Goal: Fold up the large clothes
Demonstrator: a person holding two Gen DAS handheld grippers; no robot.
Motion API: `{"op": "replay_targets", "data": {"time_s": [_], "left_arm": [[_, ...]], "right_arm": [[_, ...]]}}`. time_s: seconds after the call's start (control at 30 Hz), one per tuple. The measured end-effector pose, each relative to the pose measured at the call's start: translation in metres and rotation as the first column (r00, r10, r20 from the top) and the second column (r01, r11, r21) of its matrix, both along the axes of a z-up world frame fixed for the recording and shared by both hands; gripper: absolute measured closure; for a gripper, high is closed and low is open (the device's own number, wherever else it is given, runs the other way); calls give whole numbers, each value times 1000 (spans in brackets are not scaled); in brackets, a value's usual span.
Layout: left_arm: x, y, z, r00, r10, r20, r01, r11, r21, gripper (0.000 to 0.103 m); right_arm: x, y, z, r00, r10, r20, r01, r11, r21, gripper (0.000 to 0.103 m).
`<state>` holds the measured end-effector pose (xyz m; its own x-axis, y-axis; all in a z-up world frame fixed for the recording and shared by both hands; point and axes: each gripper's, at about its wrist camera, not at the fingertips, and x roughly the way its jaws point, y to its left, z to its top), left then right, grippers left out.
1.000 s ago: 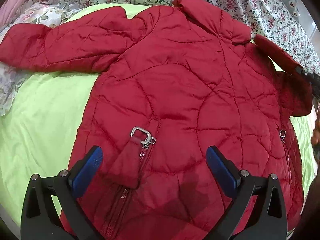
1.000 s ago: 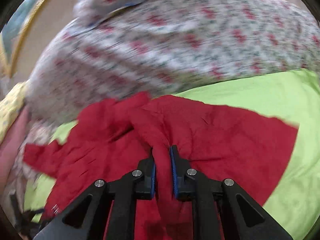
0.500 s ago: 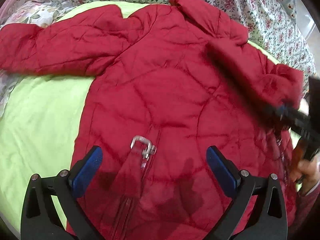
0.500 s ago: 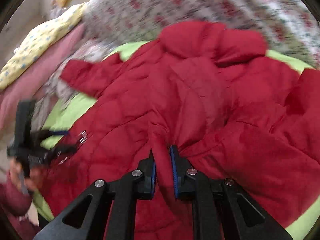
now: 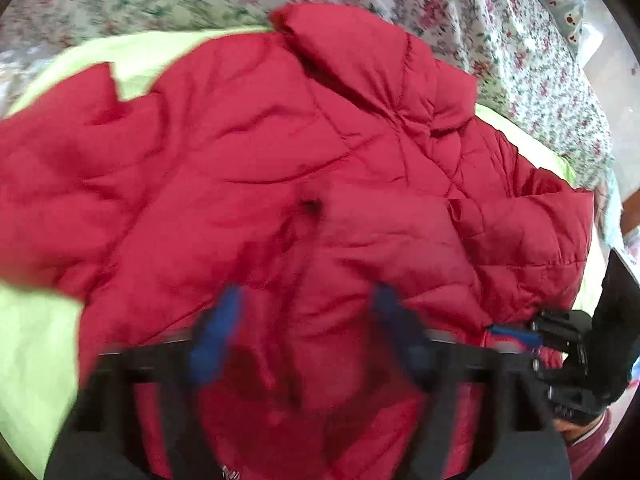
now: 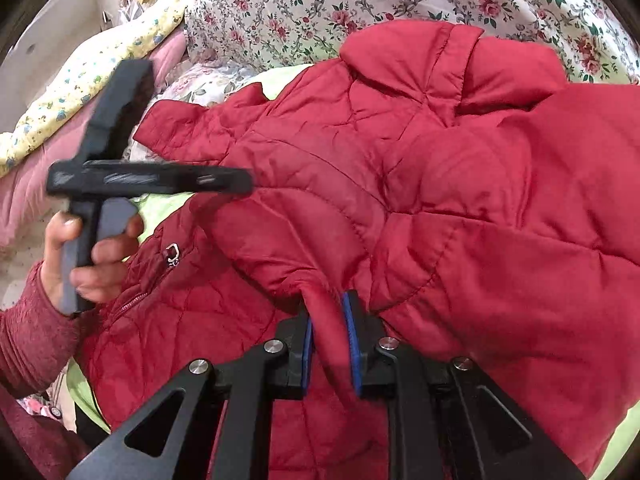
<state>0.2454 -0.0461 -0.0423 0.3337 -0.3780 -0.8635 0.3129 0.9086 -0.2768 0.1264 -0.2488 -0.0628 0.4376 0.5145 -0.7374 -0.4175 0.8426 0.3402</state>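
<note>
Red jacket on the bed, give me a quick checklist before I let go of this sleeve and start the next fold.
1. Right gripper clamped on the sleeve: ok.
2. Sleeve laid across the red jacket body: ok.
3. Left gripper open over the jacket, holding nothing: ok, though blurred.
4. Collar lying flat: not ok, bunched.
5. Far sleeve spread out: ok.
6. Zipper pull clear of the fold: ok.
</note>
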Motion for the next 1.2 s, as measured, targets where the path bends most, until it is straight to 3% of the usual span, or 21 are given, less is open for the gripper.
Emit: {"op": "replay_targets", "data": {"time_s": [0.07, 0.13, 0.2, 0.27, 0.43, 0.53, 0.63, 0.7, 0.87, 0.97, 1.07, 1.2], "left_arm": [[2, -2, -1, 1000, -3, 9, 3, 1000, -15, 75], [-1, 0, 5, 998, -7, 57, 6, 1000, 13, 89], [-5, 6, 9, 996, 0, 94, -4, 999, 48, 90], [-6, 16, 10, 992, 29, 124, -40, 995, 88, 91], [-1, 56, 13, 973, 156, 168, -176, 978, 112, 91], [2, 64, 4, 976, 161, 144, -176, 979, 105, 91], [-1, 55, 2, 974, 143, 174, -169, 974, 150, 90], [-4, 51, 5, 973, 132, 190, -165, 972, 167, 88], [-22, 62, 30, 957, 147, 249, -184, 974, 131, 83], [-36, 62, 49, 947, 134, 293, -160, 985, 66, 82], [-36, 47, 52, 957, 87, 278, -95, 995, 15, 82], [-24, 18, 26, 968, 43, 248, -69, 993, 100, 82]], "right_arm": [[-2, -2, 2, 1000, -8, -9, 8, 1000, 19, 82], [-8, -8, 7, 1000, -26, -12, 26, 999, 29, 72], [-13, -13, 14, 999, -32, -7, 32, 998, 48, 57], [-21, -17, 22, 999, -50, 15, 49, 998, 50, 50], [-27, -39, 42, 982, -172, 77, 166, 983, 78, 50], [-22, -57, 54, 949, -287, 133, 283, 958, 50, 49], [-4, -63, 56, 918, -363, 161, 366, 931, 13, 49], [9, -64, 51, 903, -394, 174, 406, 913, -40, 48], [36, -74, 4, 887, -459, 56, 462, 876, -138, 48], [38, -79, -14, 876, -481, 35, 481, 865, -140, 48], [39, -79, -17, 869, -493, 40, 493, 857, -148, 48], [39, -77, -22, 867, -494, 59, 496, 850, -176, 47]]}}
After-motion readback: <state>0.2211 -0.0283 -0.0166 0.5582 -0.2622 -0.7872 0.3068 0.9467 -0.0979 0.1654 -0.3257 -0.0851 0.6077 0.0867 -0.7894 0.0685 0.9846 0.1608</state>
